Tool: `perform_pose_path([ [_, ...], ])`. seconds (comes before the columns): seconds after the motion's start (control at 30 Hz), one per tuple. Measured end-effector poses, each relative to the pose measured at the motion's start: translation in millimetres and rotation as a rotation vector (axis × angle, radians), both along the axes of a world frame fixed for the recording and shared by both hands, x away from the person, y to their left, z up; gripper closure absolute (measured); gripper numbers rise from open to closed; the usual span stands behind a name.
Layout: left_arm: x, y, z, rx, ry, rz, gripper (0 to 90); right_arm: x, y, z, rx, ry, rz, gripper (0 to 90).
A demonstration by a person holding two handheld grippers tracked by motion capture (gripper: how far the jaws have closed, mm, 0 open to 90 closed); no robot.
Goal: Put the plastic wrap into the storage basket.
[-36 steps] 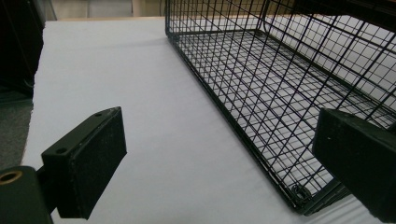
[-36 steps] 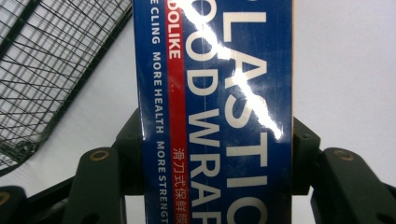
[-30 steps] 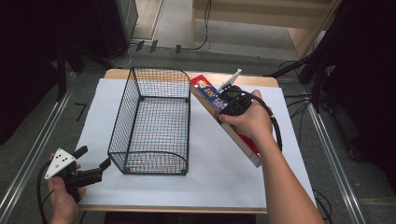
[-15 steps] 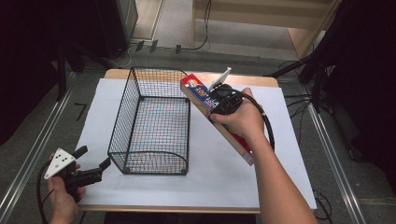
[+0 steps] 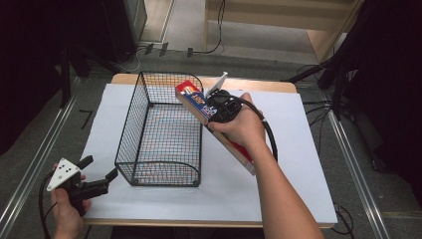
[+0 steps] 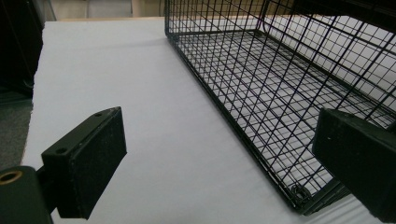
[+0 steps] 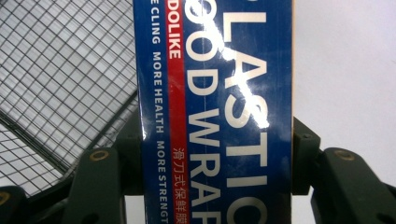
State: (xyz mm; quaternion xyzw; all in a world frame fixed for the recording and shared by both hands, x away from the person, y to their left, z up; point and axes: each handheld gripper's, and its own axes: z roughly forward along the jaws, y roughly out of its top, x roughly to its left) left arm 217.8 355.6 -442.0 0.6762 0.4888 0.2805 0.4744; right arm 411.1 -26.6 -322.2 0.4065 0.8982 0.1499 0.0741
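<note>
We see a white sheet (image 5: 278, 194) covering the wooden table (image 5: 259, 85), black cables (image 5: 209, 50) on the floor behind, metal rails (image 5: 30, 169) alongside.

The plastic wrap box (image 7: 215, 112) runs past the right gripper view's top and bottom edges.

Bare forearms, no sleeves, black left claw (image 5: 99, 174) with grey three-cornered plate, black cables trailing

A lab-style recording bay: a white-covered table (image 5: 293, 199) on bare grey floor (image 5: 30, 149), metal floor rails (image 5: 356, 164) (cables (image 5: 214, 47) trailing behind), dark surroundings
</note>
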Motion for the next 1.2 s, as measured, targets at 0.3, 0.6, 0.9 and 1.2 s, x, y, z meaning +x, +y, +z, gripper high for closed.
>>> perform_pose_path([
  [0.3, -0.1, 0.1, 0.1, -0.002, 0.000, -0.002, 3.5, -1.7, 19.7, -1.4, 0.002, 0.006, 0.029, 41.5],
  [0.6, -0.2, -0.1, 0.3, -0.006, -0.004, -0.001, 3.5, -3.7, 35.3, -0.6, -0.001, 0.006, 0.056, 41.5],
  [0.9, -0.3, 0.2, 0.4, -0.004, -0.003, -0.003, 3.5, -5.1, 50.2, -0.9, -0.009, 0.007, 0.080, 41.5],
  [1.2, -0.2, -0.4, 0.5, -0.006, -0.004, -0.003, 3.5, -6.9, 64.6, -2.8, -0.013, 0.018, 0.098, 41.5],
])
